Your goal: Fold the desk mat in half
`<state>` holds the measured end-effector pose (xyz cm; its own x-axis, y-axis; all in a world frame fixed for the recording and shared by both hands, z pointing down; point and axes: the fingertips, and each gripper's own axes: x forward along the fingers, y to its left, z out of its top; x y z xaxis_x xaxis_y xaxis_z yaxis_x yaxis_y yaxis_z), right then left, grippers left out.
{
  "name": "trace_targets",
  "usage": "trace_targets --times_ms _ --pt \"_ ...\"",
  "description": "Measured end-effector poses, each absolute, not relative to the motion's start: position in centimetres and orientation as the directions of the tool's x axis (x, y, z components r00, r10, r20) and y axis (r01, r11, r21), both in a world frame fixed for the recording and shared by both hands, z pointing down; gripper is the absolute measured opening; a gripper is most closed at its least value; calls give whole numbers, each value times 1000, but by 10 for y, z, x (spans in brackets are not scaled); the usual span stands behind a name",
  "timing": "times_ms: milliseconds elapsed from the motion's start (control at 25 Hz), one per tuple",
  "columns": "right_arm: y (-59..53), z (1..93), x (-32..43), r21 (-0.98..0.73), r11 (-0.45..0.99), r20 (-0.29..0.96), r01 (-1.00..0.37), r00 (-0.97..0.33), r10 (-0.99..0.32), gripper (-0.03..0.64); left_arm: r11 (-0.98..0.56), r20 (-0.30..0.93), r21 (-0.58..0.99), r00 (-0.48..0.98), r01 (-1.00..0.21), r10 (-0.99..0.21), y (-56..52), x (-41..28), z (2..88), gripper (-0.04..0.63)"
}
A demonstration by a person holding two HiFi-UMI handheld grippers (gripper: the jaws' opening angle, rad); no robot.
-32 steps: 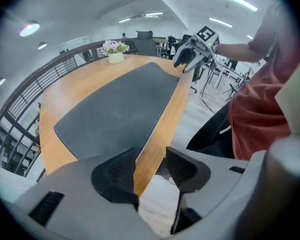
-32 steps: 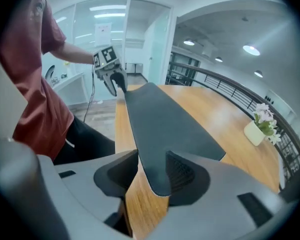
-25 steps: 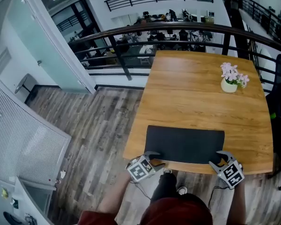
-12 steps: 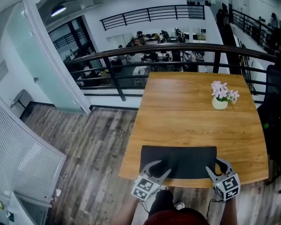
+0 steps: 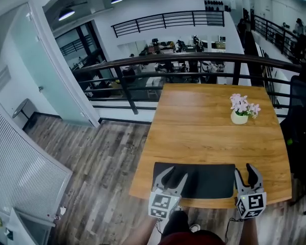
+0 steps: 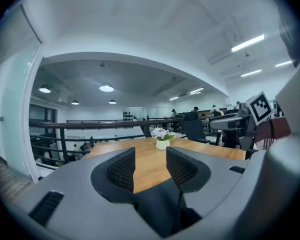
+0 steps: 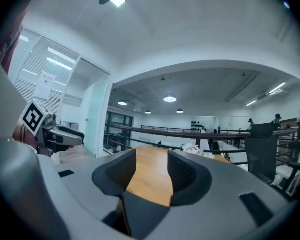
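Observation:
A dark desk mat (image 5: 204, 180) lies flat on the wooden table (image 5: 214, 137), along its near edge. My left gripper (image 5: 174, 175) stands open over the mat's near left part. In the left gripper view the mat (image 6: 157, 206) shows low between the two pads, which do not press on it. My right gripper (image 5: 246, 171) is at the mat's right edge and its jaws are opening. In the right gripper view a dark mat corner (image 7: 145, 209) lies low between the jaws, with bare wood beyond it.
A small white pot of pink flowers (image 5: 240, 114) stands on the far right of the table. A dark railing (image 5: 194, 60) runs behind the table. A black chair (image 5: 300, 111) is at the right. Wood floor (image 5: 102, 157) lies to the left.
Both grippers have moved forward from the table's near edge onto the mat. The right gripper now points away from me at the mat's right edge. The head view has shifted.

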<state>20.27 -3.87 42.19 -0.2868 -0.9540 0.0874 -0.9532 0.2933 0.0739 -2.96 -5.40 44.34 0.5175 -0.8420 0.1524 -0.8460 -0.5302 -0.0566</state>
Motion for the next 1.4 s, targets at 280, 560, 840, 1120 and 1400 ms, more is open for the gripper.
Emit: trace_targets --times_ms 280,560,840,1120,1400 --pt "-42 355 215 125 189 -76 -974 -199 -977 207 -438 -3 -66 439 -897 -898 -55 -34 376 210" --pt "-48 318 221 144 137 -154 -980 -159 -975 209 -321 -172 -84 332 -943 -928 -63 -49 319 210" --pt "-52 310 221 204 55 -237 -977 -103 -966 206 -274 -238 -98 290 -957 -927 -73 -54 307 210" --pt "-56 309 215 170 55 -267 -984 -99 -959 207 -275 -239 -107 293 -955 -926 -74 -56 309 210" --pt "-61 314 216 146 51 -271 -988 -90 -958 207 -277 -225 -119 297 -954 -928 -79 -54 318 210"
